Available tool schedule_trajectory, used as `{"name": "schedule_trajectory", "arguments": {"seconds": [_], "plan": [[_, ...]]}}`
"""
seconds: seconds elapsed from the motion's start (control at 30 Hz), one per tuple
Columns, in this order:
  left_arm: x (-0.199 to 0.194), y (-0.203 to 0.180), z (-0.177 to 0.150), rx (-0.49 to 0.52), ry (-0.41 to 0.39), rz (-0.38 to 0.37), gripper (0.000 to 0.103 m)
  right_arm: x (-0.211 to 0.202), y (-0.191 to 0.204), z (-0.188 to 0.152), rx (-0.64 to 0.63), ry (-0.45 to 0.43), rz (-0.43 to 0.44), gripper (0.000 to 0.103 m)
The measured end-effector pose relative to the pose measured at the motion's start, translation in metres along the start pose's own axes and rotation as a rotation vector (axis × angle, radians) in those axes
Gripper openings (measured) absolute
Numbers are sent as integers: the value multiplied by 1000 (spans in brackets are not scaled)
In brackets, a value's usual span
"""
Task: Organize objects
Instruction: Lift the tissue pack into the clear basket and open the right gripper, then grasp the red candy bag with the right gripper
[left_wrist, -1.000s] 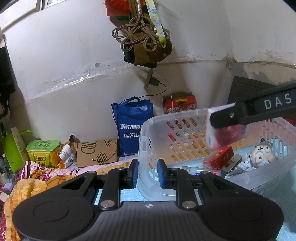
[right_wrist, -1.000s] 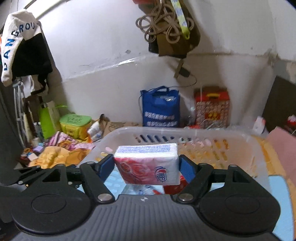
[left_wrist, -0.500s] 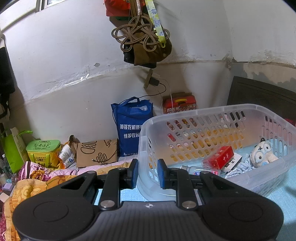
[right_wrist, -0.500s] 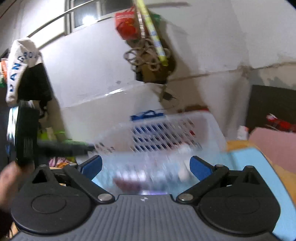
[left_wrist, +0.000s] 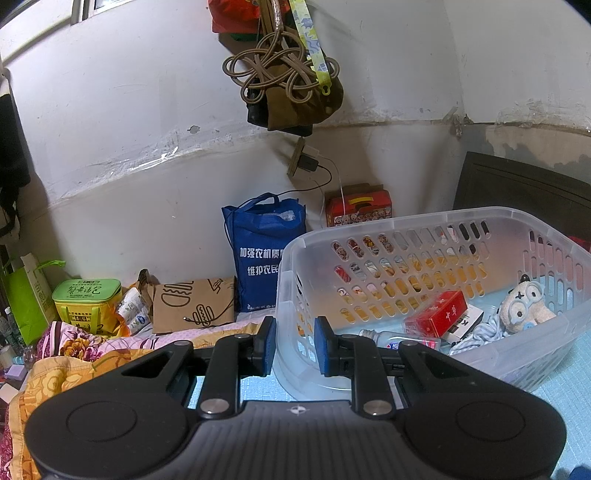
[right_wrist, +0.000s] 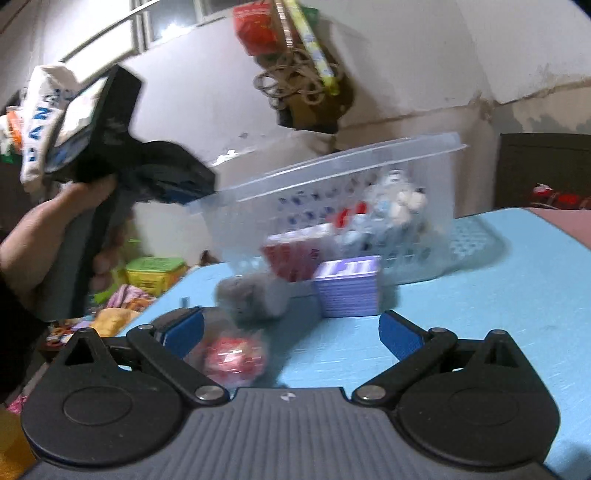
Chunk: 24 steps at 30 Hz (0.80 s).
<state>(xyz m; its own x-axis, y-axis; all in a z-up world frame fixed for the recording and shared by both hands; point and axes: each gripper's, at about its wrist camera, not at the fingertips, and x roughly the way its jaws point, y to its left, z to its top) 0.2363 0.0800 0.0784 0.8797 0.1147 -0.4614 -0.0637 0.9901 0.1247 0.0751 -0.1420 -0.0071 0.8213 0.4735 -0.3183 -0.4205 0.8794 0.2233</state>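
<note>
Blue mat (right_wrist: 517, 295): right gripper (right_wrist: 291, 328) gapes empty before the basket (right_wrist: 332, 173); left gripper (left_wrist: 294, 345) is closed, empty. Rushing could topple the purple box (right_wrist: 349, 286).

A lived-in room of a home, used partly for storage. A scuffed white wall (left_wrist: 147, 110) carries hanging cords and bags (left_wrist: 284, 74); below it stand a blue shopping bag (left_wrist: 262, 258), a red gift carton (left_wrist: 358, 205) and a green box (left_wrist: 86, 299), beside flowered bedding (left_wrist: 70, 347) and a plastic laundry basket (left_wrist: 424, 229).
</note>
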Motion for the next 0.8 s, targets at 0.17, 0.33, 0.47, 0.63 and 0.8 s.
{"name": "schedule_trajectory", "arguments": {"seconds": [0.17,0.33,0.47,0.63,0.8], "plan": [[-1,-1,0,0,0,0,25,7,28,-7,-62,3,39,103],[-1,-1,0,1,0,1,25,19,46,-13,-97,24,70,103],[-1,-2,1,3,-1,0,25,21,48,-17,-152,49,34,103],[-1,-2,1,3,-1,0,25,12,27,-19,-105,84,72,94],[0,-2,1,2,-1,1,25,14,15,-18,-63,102,64,80]]}}
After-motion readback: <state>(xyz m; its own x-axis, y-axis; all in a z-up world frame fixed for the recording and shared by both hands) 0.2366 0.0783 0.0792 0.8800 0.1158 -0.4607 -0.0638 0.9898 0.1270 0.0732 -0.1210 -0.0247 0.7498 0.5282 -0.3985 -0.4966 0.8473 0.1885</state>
